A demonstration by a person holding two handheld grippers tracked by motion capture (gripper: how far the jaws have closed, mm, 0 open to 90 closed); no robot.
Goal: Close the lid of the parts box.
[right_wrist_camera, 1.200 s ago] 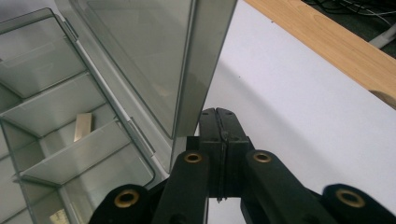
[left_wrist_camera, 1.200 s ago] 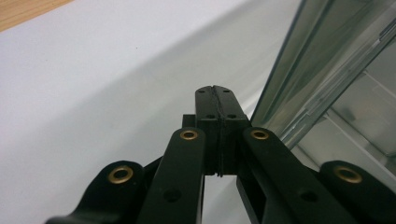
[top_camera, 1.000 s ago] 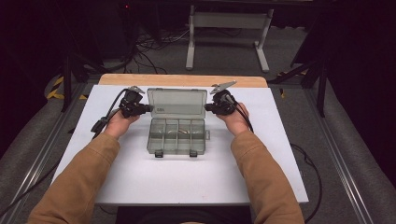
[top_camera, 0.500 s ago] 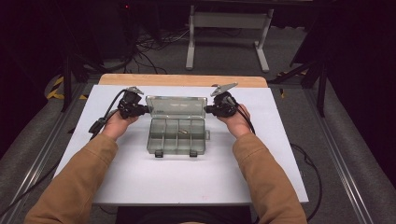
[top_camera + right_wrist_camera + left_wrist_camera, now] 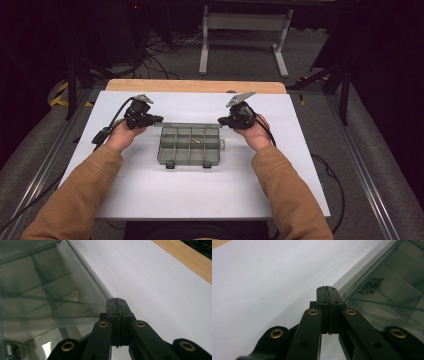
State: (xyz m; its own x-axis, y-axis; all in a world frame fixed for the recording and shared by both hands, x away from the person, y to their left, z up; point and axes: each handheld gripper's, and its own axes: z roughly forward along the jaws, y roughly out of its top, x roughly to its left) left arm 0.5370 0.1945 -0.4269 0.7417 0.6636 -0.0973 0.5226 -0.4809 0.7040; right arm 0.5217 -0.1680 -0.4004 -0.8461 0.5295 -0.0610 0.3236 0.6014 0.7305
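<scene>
Both grippers, left gripper and right gripper, are fully pinched shut on nothing, and the lid of the clear organizer box mid-table, standing up a second ago, now lies closed, so just latching remains I guess.

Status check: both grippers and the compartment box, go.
Left gripper shut, empty, at box's far-left corner. Right gripper shut, empty, at far-right corner. Clear compartment box flat on white table, lid down. Nothing blocking.

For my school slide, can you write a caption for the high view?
Two shut hand-held grippers, left and right, flank a clear divided box on a white table.
</scene>
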